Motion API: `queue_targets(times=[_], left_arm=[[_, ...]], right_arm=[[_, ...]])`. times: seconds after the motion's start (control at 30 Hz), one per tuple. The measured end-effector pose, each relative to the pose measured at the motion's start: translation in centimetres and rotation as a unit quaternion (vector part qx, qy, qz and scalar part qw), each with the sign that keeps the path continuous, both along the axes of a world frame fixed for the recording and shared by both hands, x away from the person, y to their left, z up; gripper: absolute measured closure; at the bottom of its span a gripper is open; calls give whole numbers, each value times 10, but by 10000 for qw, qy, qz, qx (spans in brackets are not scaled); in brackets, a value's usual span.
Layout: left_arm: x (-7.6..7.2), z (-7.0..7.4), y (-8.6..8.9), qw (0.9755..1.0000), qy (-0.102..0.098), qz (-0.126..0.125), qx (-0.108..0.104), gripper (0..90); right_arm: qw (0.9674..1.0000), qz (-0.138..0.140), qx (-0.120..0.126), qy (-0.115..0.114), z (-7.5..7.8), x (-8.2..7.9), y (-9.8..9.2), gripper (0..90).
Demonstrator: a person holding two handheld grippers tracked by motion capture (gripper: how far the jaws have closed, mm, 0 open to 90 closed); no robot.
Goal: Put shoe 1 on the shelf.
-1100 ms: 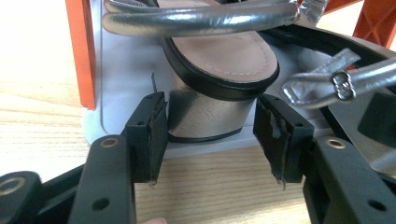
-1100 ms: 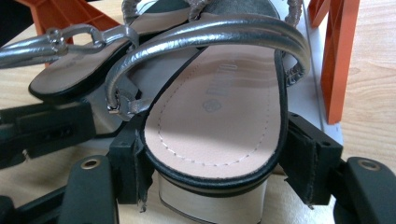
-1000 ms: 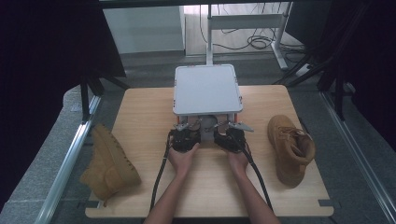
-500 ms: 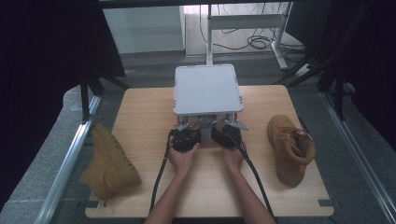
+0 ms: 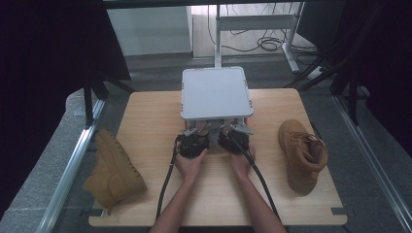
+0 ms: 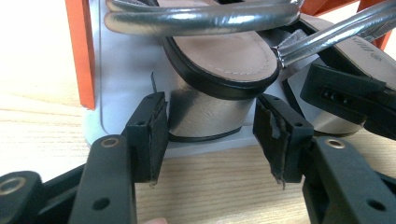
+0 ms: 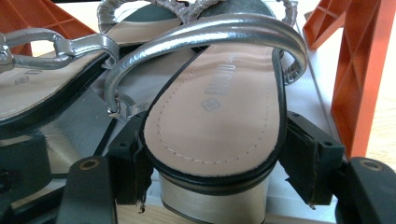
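Sandals [image 6: 219, 56] half hidden under rack [image 5: 216, 92]

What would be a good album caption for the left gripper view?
Open left gripper straddling the silver block heel of a strappy sandal on a grey shelf.

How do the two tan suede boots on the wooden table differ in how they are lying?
The left tan suede boot lies at the table's left edge, partly overhanging it, while the right tan suede boot sits wholly on the wooden table. The left boot's opening is not visible from the high view; the right boot's opening and laces face up. Both are the same tan colour and style, each far from the grippers.
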State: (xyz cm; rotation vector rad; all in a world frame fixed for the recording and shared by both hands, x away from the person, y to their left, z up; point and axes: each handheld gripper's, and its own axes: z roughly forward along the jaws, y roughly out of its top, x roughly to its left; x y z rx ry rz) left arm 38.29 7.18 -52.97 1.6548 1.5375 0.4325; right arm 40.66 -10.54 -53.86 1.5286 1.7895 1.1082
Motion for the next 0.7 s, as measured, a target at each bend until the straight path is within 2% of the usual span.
queue_targets(times=[0.13, 0.23, 0.37, 0.5, 0.57, 0.67, 0.7], left_arm=[[-2, 3, 2, 10000, -70, -6, 20, 435], [-9, 2, 6, 9998, -204, -72, 53, 406], [-20, -1, 16, 9993, -319, -178, 49, 388], [-30, 1, 28, 9986, -476, -234, 85, 394], [-34, 3, 32, 9983, -534, -217, 114, 415], [-37, 5, 35, 9978, -577, -176, 283, 480], [-37, 5, 36, 9978, -580, -160, 272, 494]], right_arm=[[9999, 31, 63, 91, 2, -2, -4, 300], [9999, 83, 60, 19, 7, -11, -8, 272], [9994, 244, 257, 13, 13, -24, -21, 258], [9984, 469, 300, -46, 19, -35, -35, 264], [9981, 502, 355, -26, 22, -38, -41, 301], [9981, 457, 407, -72, 23, -41, -47, 404], [9981, 450, 414, -78, 23, -41, -49, 452]])
